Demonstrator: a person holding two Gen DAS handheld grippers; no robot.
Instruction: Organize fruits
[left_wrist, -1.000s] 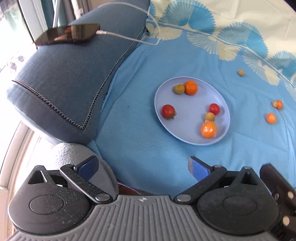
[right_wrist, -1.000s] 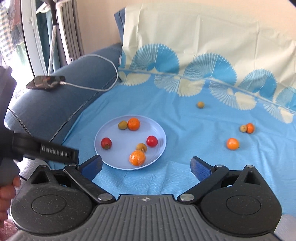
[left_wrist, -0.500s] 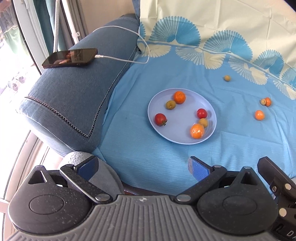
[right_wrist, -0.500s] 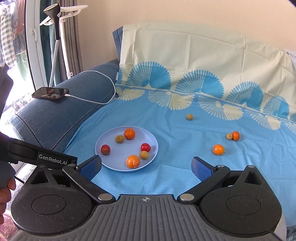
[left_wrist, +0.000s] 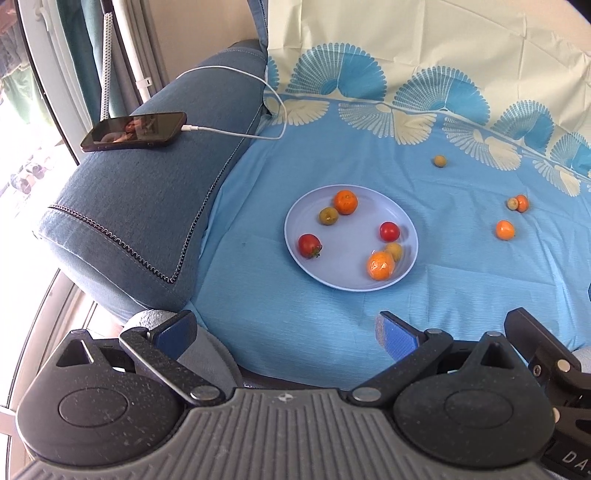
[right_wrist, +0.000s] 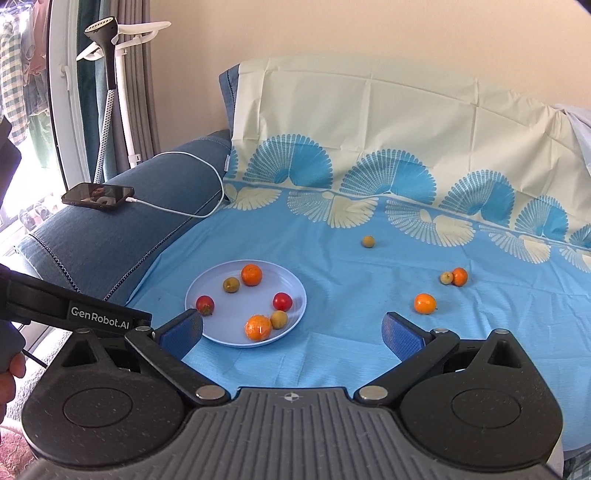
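A pale blue plate lies on the blue sheet and holds several fruits: two oranges, two red tomatoes and two small green-yellow fruits. Loose on the sheet to its right are an orange, a small orange touching a small green fruit, and a lone green-yellow fruit farther back. My left gripper is open and empty, near the sheet's front edge. My right gripper is open and empty, in front of the plate.
A blue sofa armrest on the left carries a phone with a white charging cable. A garment steamer stand and window stand at the far left. The sheet climbs the sofa back.
Both grippers have pulled back and risen away from the plate, so the fruits look smaller and more of the sofa back shows. Both stay open and empty.
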